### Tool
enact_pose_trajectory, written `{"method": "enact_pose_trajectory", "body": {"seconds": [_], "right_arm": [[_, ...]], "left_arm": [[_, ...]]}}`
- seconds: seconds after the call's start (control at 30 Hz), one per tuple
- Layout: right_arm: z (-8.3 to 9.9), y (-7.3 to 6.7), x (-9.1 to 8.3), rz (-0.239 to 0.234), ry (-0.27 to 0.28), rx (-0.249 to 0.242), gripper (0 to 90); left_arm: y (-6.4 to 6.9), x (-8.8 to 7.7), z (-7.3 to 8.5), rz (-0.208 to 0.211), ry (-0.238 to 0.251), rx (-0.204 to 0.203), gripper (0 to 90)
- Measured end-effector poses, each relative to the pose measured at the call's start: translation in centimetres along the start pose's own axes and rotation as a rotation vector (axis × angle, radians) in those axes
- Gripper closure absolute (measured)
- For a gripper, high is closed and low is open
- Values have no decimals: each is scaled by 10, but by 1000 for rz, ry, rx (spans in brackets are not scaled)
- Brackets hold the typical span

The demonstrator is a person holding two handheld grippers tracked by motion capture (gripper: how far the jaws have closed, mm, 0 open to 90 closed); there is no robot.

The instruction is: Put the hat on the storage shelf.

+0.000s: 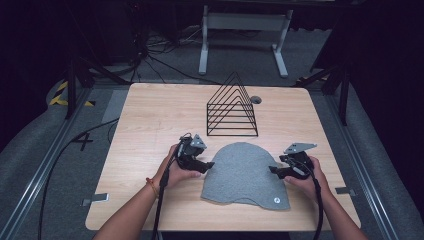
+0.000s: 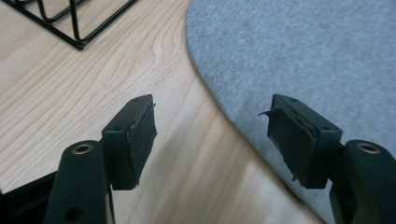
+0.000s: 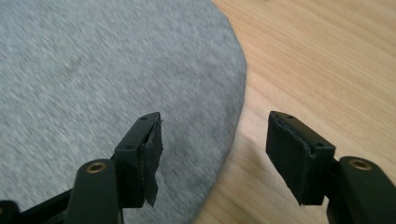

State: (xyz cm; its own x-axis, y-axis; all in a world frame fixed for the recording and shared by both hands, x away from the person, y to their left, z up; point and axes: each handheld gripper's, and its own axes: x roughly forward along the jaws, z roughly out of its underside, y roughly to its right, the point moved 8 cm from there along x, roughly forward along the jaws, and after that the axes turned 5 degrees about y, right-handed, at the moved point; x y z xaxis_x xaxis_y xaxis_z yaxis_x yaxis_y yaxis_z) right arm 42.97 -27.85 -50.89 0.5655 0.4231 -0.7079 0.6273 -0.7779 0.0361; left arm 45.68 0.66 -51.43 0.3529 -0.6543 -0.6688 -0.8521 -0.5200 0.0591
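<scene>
Both tools gaping, nothing held: left tool (image 1: 204,166) and right tool (image 1: 274,170) flanking the flat grey hat (image 1: 245,172). Next up, probably: pinching its edges.

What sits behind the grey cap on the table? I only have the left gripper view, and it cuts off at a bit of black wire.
Observer: That wire belongs to a black wire rack with triangular dividers, standing upright on the table just beyond the grey cap.
Operator: Where is the other gripper?
Observer: The right gripper is at the cap's opposite edge, so the two flank it.
Operator: Is it gripping the fabric?
Observer: No. In the right gripper view its jaws stand apart over the cap's edge, one over fabric, one over bare wood, with nothing pinched.
Operator: Any marking on the cap?
Observer: A small round white tag near its corner closest to the person.
</scene>
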Motion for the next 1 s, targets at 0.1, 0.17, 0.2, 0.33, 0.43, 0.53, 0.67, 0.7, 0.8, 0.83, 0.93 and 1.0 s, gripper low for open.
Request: {"method": "enact_pose_trajectory", "body": {"seconds": [0.1,0.17,0.2,0.33,0.43,0.53,0.67,0.7,0.8,0.83,0.93,1.0], "right_arm": [[5,0,3,-10,3,30,342],[4,0,4,-11,11,30,342],[4,0,4,-13,9,28,342],[4,-3,4,-25,11,8,405],[2,-7,4,-39,4,5,498],[1,-12,4,-49,-4,6,583],[0,-15,4,-71,-4,20,726],[0,-15,4,-71,-4,20,726],[0,-17,4,-95,6,36,814],[0,-17,4,-103,14,41,828],[0,-17,4,-113,16,51,842],[0,-17,2,-108,20,42,845]], "left_arm": [[0,11,0,0,-15,14,315],[1,13,1,7,-22,13,310],[2,16,0,0,-15,22,294],[5,18,-1,-15,-13,24,284],[11,16,0,-8,-21,33,324],[16,15,-1,10,-22,44,425],[23,14,0,44,-2,51,676],[25,14,0,56,-1,53,676],[27,14,0,80,4,51,776],[28,14,0,83,4,56,818],[28,13,0,75,-2,72,844],[28,11,-1,76,-3,78,851]]}}
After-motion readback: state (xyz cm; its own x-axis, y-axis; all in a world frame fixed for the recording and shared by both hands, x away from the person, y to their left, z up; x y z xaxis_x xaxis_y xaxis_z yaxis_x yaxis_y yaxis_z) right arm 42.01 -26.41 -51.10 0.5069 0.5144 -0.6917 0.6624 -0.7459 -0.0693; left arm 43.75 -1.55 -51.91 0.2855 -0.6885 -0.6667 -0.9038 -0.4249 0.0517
